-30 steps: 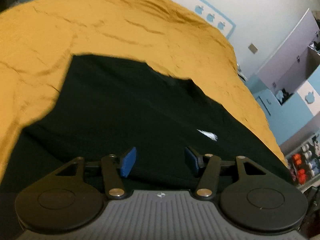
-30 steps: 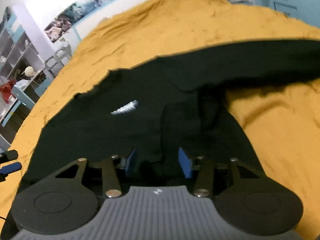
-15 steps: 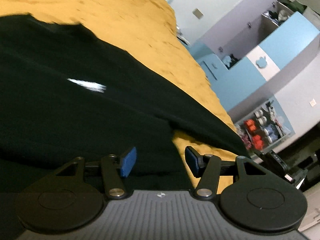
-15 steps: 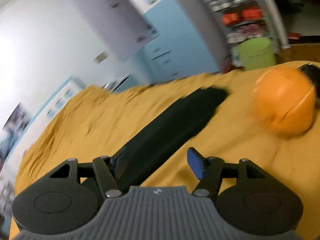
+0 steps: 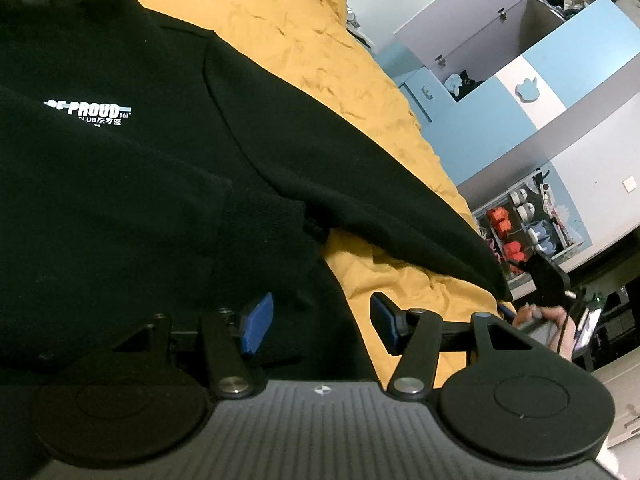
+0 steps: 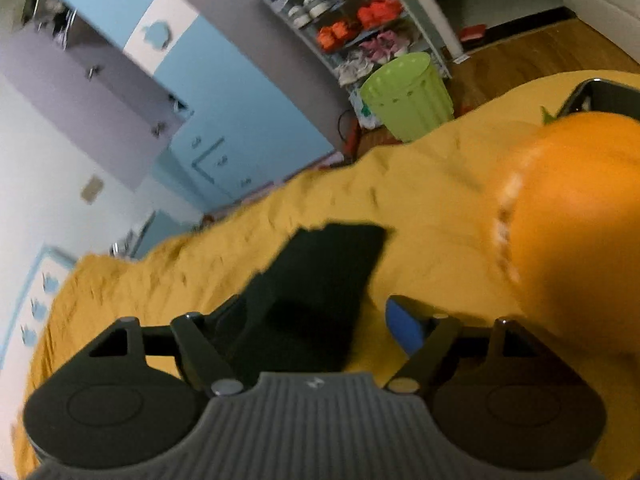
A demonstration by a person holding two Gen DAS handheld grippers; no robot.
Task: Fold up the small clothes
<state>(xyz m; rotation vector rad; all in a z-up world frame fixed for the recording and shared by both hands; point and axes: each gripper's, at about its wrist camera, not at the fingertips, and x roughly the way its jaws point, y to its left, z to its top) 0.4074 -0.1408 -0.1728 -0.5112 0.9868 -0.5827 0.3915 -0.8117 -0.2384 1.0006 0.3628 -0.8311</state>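
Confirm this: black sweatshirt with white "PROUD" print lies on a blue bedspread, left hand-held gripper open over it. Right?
Not quite: the bedspread is mustard yellow, not blue, as the left wrist view shows. The black sweatshirt with white print and the open left hand-held gripper are as stated.

Bare yellow bedspread free past sleeve end; big orange ball blocks right side, black tray just behind it.
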